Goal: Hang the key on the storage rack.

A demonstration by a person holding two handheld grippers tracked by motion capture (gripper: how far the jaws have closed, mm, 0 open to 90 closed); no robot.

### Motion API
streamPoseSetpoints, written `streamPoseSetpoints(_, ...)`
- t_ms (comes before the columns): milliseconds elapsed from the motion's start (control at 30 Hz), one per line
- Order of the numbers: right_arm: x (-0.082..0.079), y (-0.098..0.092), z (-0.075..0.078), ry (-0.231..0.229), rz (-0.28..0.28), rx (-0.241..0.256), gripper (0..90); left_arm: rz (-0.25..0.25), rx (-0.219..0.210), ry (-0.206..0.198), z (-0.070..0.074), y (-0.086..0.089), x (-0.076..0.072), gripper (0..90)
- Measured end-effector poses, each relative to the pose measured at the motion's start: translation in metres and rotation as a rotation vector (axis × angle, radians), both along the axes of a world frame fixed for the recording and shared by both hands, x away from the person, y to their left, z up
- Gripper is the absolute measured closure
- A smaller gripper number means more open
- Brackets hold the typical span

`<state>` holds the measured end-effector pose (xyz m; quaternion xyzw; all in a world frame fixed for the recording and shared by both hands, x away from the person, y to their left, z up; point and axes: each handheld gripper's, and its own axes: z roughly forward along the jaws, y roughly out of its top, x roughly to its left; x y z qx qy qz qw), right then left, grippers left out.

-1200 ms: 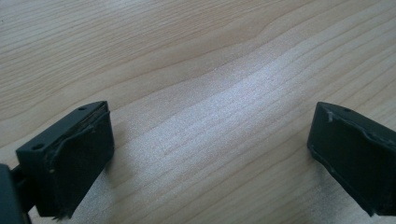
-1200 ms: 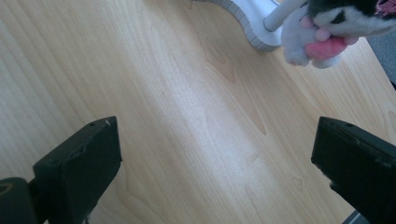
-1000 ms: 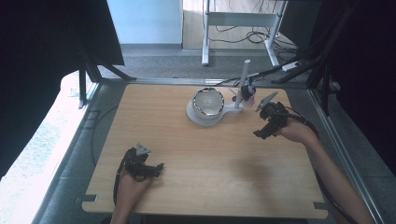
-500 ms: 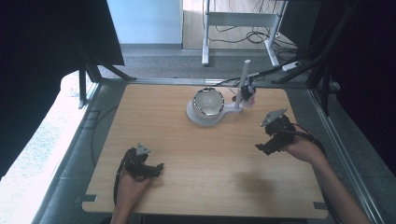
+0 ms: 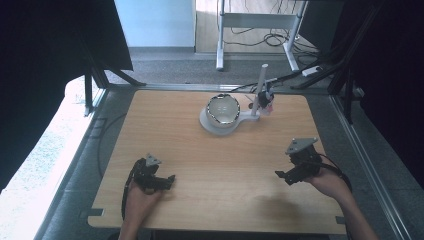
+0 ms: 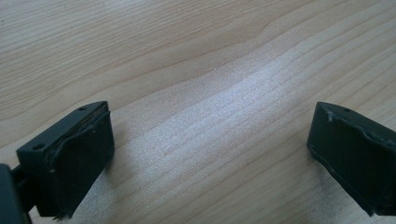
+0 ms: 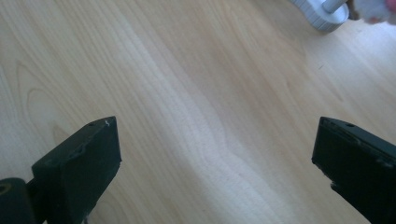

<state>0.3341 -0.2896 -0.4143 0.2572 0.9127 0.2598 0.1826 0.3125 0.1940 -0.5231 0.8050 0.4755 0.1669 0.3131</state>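
A white stand (image 5: pixel 218 124) sits at the back middle of the wooden table (image 5: pixel 200 155), carrying a round bowl-like dish (image 5: pixel 223 109) and an upright white post (image 5: pixel 259 90). A small pink and dark item (image 5: pixel 266 99) hangs by the post. My left gripper (image 5: pixel 166 181) rests near the front left, open, with bare wood between its jaws (image 6: pixel 210 154). My right gripper (image 5: pixel 282 176) is at the front right, open over bare wood (image 7: pixel 215 154). The stand's ribbed foot (image 7: pixel 322 16) shows at the top of the right gripper view.
Cables (image 5: pixel 127 185) trail from both grippers toward the front edge. Dark curtains flank the table, and a metal frame (image 5: pixel 100 80) runs along its sides. A white desk frame (image 5: pixel 255 20) stands on the floor behind.
My right gripper has drawn back from beside the stand toward the front right of the table. The left gripper has stayed put.
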Motion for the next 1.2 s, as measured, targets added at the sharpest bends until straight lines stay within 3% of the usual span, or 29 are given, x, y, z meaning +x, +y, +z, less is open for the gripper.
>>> streamPoseSetpoints(300, -0.016, -0.006, -0.028, 0.010, -0.043, 0.090, 3.0, 0.000, 0.000, 0.000, 0.000, 0.000, 0.000, 0.7)
streamPoseSetpoints(500, -0.021, -0.002, -0.056, 0.011, -0.075, 0.132, 0.0, 0.000, 0.000, 0.000, 0.000, 0.000, 0.000, 0.7)
streamPoseSetpoints(833, -0.027, 0.004, -0.100, 0.029, -0.133, 0.249, 0.0, 0.000, 0.000, -0.001, 0.000, 0.000, 0.000, 0.7)
streamPoseSetpoints(1200, -0.028, 0.007, -0.106, 0.061, -0.148, 0.245, 0.0, -0.001, -0.001, -0.001, 0.000, 0.000, 0.000, 0.9)
